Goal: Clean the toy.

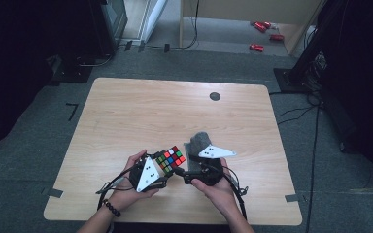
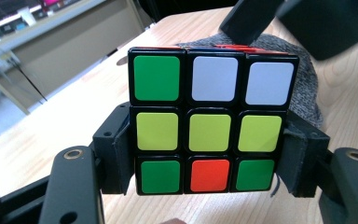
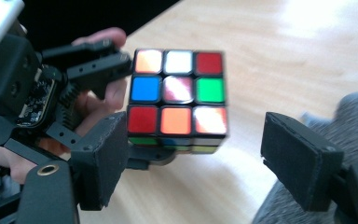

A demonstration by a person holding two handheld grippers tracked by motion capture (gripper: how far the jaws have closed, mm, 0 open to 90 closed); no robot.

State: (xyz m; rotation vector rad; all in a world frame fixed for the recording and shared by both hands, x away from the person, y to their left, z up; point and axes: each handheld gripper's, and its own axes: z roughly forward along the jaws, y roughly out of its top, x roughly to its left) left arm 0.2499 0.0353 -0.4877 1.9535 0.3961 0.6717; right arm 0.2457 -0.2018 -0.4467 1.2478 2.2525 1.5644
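The left claw (image 1: 161,167) grips the puzzle cube (image 1: 171,158) by two opposite sides, clear above the worktop (image 1: 141,116) (green, yellow and white squares face its camera); the right claw (image 3: 205,163) stands open beside it; just beyond lies a grey cloth (image 1: 199,141).

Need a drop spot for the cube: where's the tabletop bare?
Free: the wooden table from its far edge, apart from the round black grommet, down to the hands. Crowded: near middle, with multicoloured puzzle cube, grey knitted cloth, both tongs.
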